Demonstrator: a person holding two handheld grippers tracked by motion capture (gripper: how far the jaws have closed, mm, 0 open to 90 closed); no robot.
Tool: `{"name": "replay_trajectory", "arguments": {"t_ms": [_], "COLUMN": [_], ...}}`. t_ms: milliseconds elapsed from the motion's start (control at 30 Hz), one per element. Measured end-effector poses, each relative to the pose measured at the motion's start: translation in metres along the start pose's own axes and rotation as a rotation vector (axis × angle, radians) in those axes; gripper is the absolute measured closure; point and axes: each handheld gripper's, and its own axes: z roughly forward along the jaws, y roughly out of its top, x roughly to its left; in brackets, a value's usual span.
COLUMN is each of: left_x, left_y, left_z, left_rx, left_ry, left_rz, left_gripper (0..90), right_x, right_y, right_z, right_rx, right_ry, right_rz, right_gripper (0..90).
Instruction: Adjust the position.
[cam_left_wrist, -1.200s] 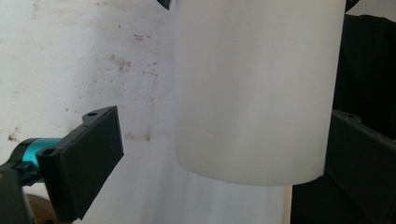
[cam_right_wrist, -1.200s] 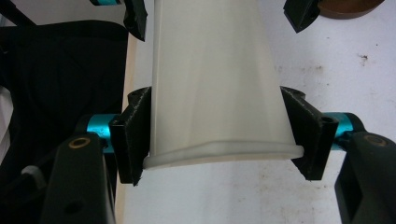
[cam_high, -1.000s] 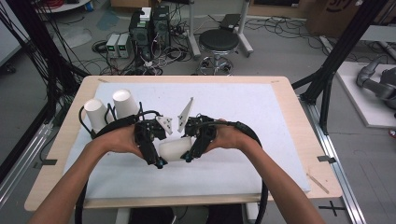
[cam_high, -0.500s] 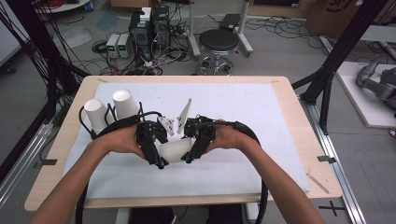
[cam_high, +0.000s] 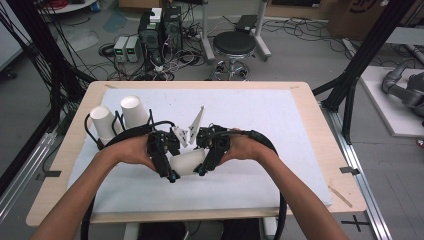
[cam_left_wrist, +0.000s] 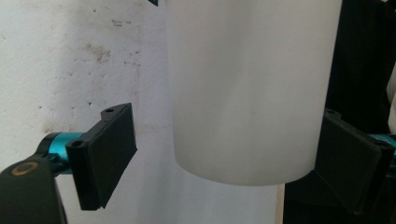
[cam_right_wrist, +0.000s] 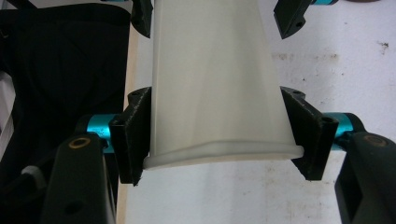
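Cup (cam_high: 187, 162), white paper, lying on its side between the 2 grippers above the white mat (cam_high: 280, 125) near the table's front middle. No print, logo or writing readable on it anywhere. Surface matte and smooth, tapered wall; rolled lip visible at the wide end in the right gripper view (cam_right_wrist: 224, 151), flat base end toward the left gripper view (cam_left_wrist: 243, 93).

Right gripper (cam_high: 202, 170): jaws clamped on the cup at its rim, 1 black pad pressed on each side (rim looks slightly squashed to an oval). Jaw pads are flat black plastic with screw holes, on teal metal shafts.

Left gripper (cam_high: 170, 176): jaws spread wide around the base end; the left pad stands clear of the wall with mat showing between; contact at the other pad I cannot tell. So, released.

2 more white cups (cam_high: 120, 117), same plain paper, stand upside down at the mat's far left, just beside each other. Mat is foam-like, with faint grey smudges. Table (cam_high: 310, 100) has a pale wooden edge.
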Motion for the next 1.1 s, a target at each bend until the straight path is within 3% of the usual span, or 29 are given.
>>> {"name": "replay_trajectory", "arguments": {"t_ms": [367,533,967,1100], "left_x": [0.0008,0.0003,0.0012,0.0005], "left_y": [0.0,0.0012,0.0008,0.0007], "left_z": [-0.0009,-0.0009,-0.0023,-0.0025], "left_rx": [-0.005,-0.001,0.0,-0.007], "left_ry": [-0.03,-0.05,-0.039,-0.04], "left_rz": [0.009,0.041,0.04,0.04], "left_gripper": [23.8,34.4,35.8,35.7], "right_x": [-0.0003,-0.0008,-0.0016,-0.0009], "right_y": [0.0002,0.0004,0.0002,0.0003], "right_z": [0.0007,0.0011,0.0005,0.001], "right_rx": [0.002,0.006,-0.001,0.002], "right_ry": [-0.001,-0.005,-0.012,-0.014], "right_rz": [0.002,0.003,0.003,-0.001], "right_gripper": [32.6,32.6,32.5,27.0]}}
